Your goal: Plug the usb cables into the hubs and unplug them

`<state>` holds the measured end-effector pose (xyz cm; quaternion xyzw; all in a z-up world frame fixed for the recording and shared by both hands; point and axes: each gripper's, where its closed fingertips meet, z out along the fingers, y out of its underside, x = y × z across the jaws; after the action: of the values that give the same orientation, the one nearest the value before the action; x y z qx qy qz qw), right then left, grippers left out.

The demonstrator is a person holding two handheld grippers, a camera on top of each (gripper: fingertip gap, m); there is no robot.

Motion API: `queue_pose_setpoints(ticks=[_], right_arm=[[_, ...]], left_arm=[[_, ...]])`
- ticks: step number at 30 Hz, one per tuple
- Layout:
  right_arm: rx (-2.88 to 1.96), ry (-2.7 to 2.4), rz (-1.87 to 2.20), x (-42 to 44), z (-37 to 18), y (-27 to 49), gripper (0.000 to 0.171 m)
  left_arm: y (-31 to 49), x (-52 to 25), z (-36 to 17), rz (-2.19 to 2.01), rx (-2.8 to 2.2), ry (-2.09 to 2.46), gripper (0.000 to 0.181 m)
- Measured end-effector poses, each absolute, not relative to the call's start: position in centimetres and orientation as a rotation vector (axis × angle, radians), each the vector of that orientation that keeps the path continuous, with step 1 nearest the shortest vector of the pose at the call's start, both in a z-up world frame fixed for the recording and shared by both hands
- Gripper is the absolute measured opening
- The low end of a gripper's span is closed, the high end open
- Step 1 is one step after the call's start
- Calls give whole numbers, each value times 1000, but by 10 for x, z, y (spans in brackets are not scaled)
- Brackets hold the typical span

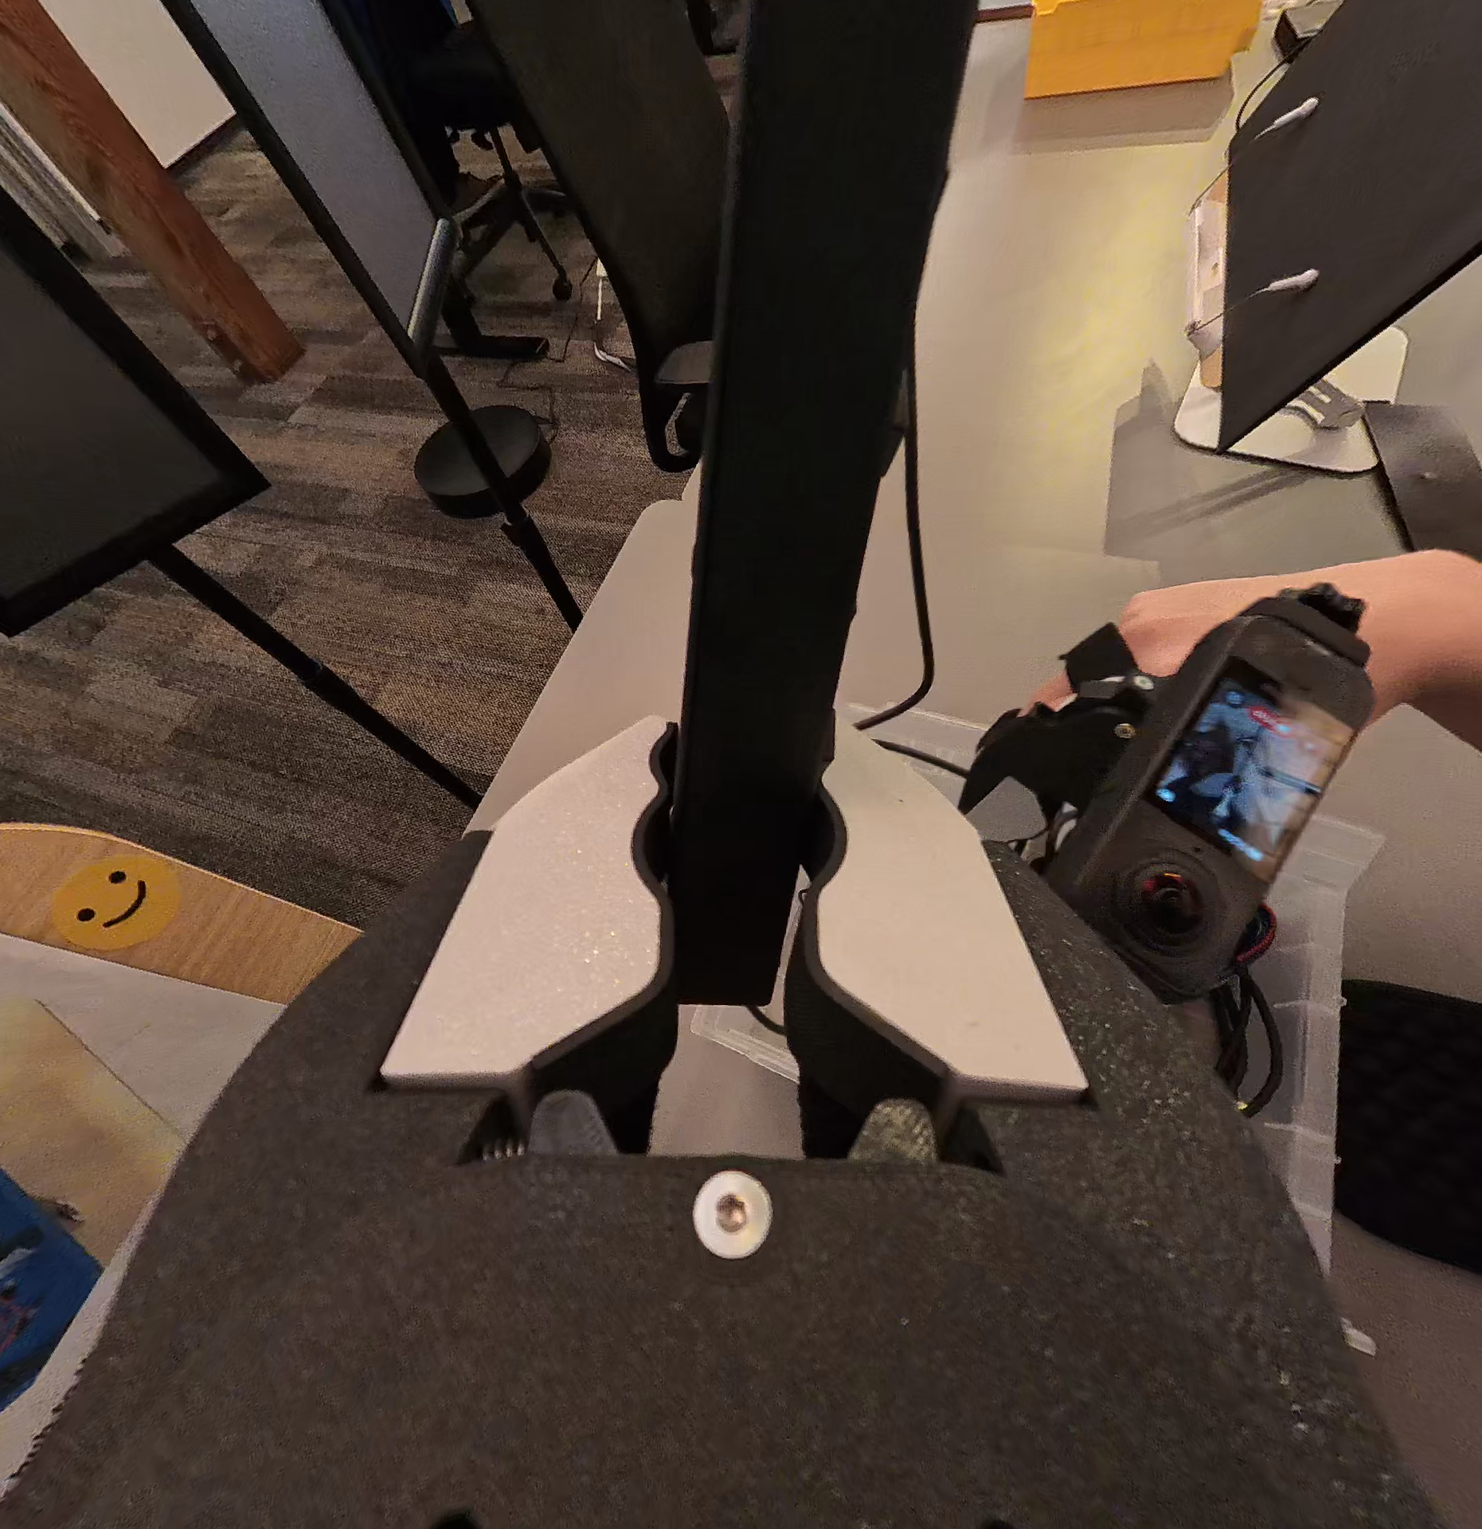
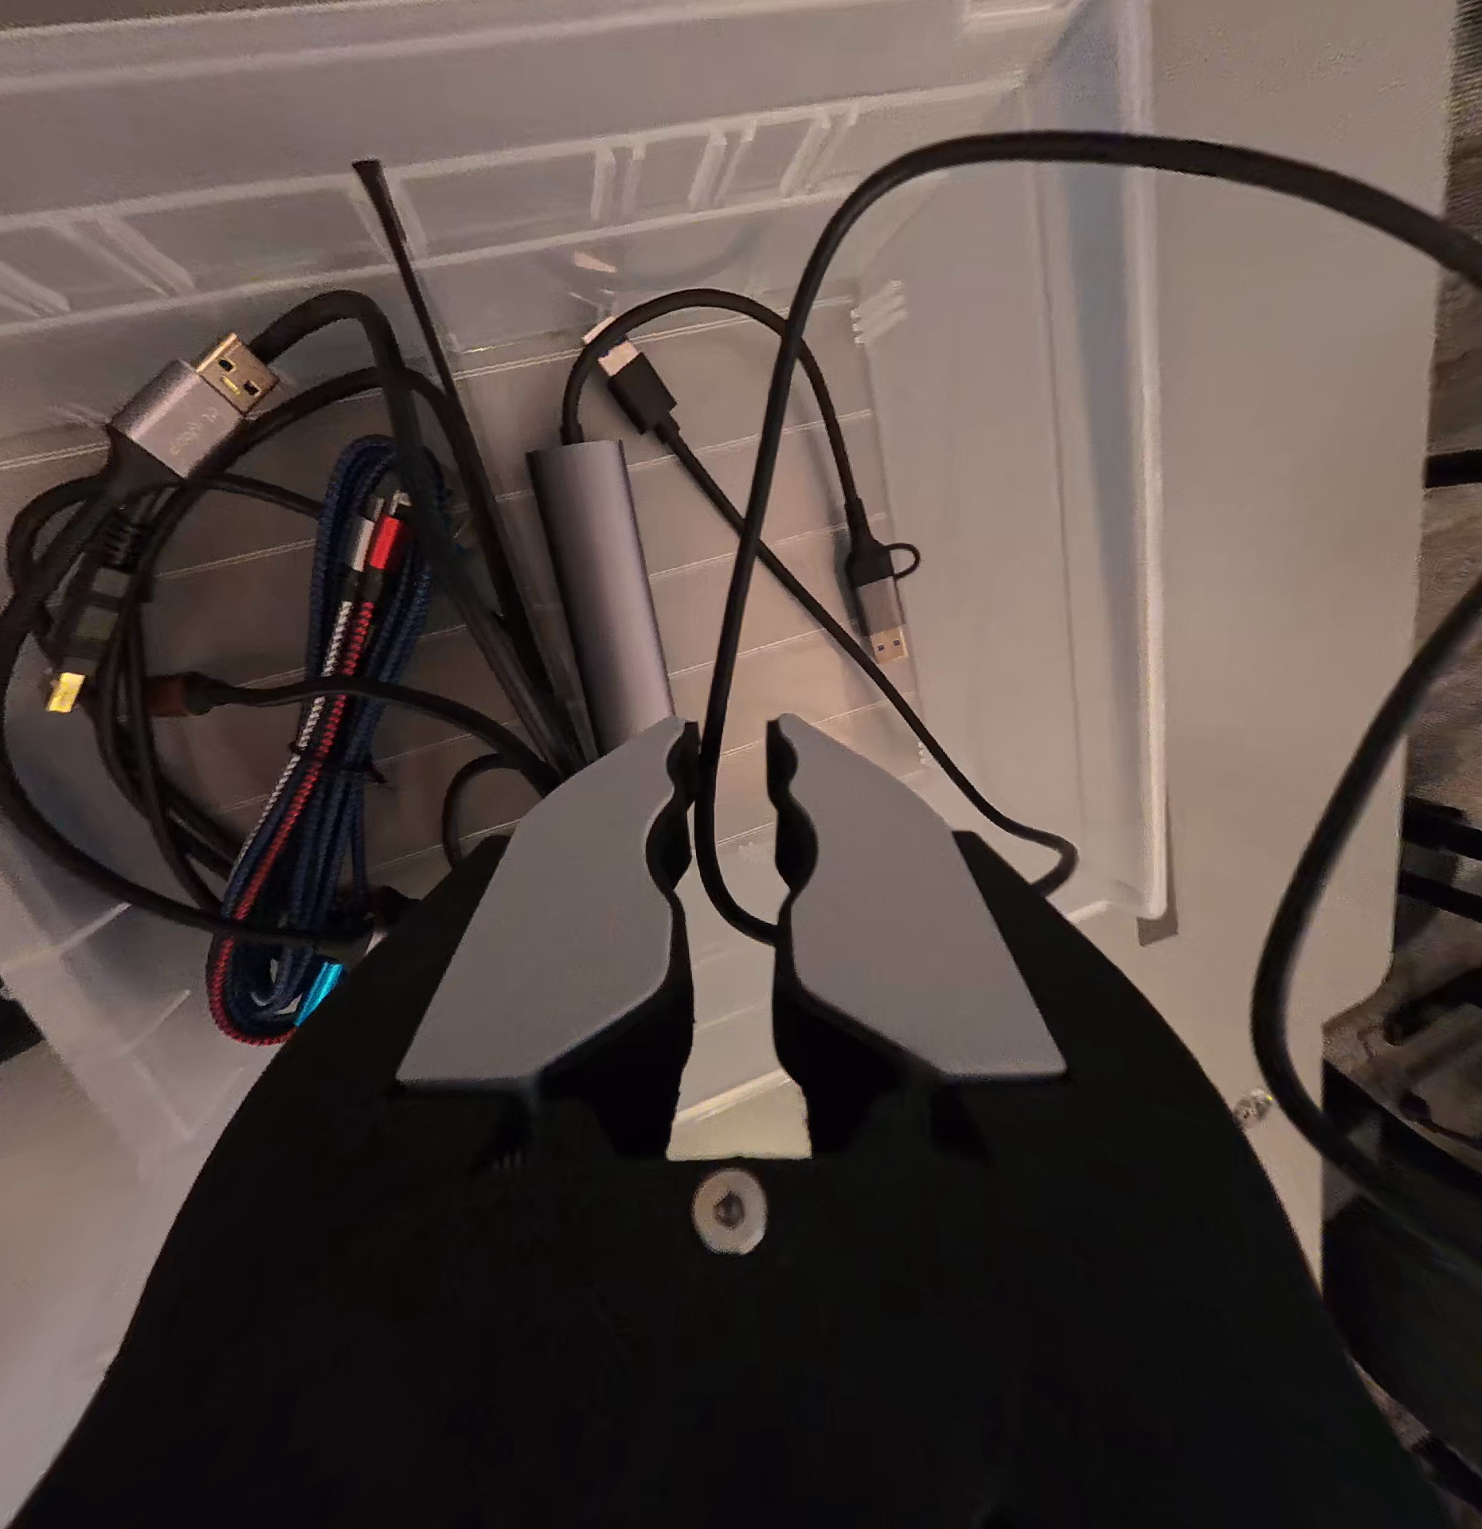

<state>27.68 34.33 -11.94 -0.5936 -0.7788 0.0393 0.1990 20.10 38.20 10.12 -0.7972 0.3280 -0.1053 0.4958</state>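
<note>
The left gripper (image 1: pixel 741 844) is clamping its jaws on a long black hub (image 1: pixel 803 463). The right gripper (image 2: pixel 731 794) is hovering over a clear bin (image 2: pixel 1076 529), jaws apart around a black cable (image 2: pixel 725 662).

A long black hub (image 1: pixel 803 496) stands up tall, pinched near its bottom end. A grey hub (image 2: pixel 605 579) lies flat in a clear box (image 2: pixel 1076 496), its black cable curling above it. Beside it lie a blue and red cable bundle (image 2: pixel 340 745), a grey plug (image 2: pixel 187 405), and a thin black cable (image 2: pixel 754 496).
</note>
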Motion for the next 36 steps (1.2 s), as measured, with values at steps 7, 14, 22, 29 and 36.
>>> queue_pose_setpoints(ticks=[7, 14, 22, 29, 36], right_arm=[[-1508, -1965, 183, 278, -89, 336, 24], [-1523, -1482, 565, 310, -24, 348, 17], [-1629, -876, 908, 333, 59, 430, 45], [-1686, -948, 982, 325, 61, 427, 5], [-2032, -1337, 723, 316, -60, 396, 5]], left_arm=[[383, 192, 94, -245, -1943, 781, 26], [377, 189, 94, -239, -1931, 793, 26], [368, 196, 94, -250, -1921, 821, 26], [354, 200, 83, -300, -1958, 885, 26], [326, 178, 11, -209, -2263, 1103, 26]])
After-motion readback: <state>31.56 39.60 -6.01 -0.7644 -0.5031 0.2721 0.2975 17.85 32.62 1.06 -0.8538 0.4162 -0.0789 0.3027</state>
